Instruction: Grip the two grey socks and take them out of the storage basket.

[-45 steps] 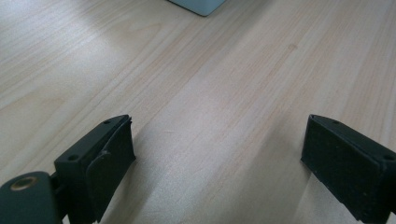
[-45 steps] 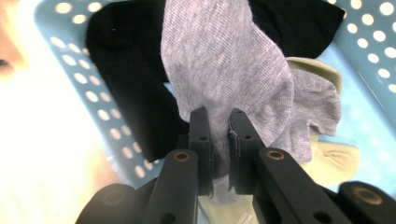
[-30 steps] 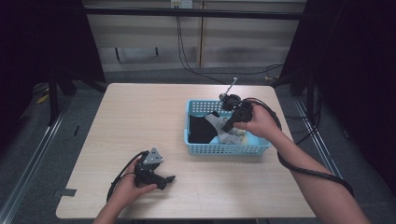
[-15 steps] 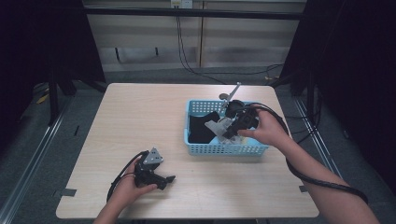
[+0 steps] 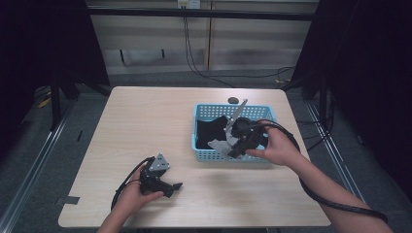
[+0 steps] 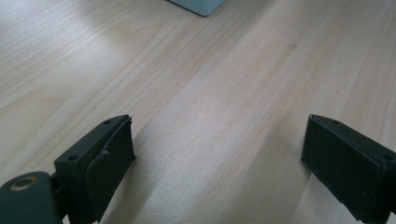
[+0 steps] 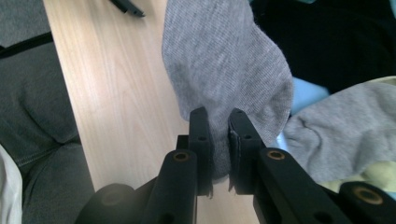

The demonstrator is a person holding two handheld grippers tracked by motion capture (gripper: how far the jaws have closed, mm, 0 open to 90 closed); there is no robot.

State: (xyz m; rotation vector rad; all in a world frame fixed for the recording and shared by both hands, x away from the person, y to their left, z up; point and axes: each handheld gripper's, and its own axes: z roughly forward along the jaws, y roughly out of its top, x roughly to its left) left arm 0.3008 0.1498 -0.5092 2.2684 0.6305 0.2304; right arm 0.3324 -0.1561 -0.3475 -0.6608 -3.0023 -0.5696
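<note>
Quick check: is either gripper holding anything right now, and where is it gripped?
The right gripper is shut on a grey sock, pinched at its rounded end, at the blue basket. The left gripper is open over bare table, holding nothing.

Grey ribbed sock (image 7: pixel 224 60), light-blue basket (image 5: pixel 233 156), pale wood-grain table (image 5: pixel 145 126).

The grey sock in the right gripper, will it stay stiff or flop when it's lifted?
Probably floppy: the grey sock is soft ribbed knit, bunched between the right gripper fingers. Likely light, since that small pinch holds it. It may drag on the blue basket.
</note>
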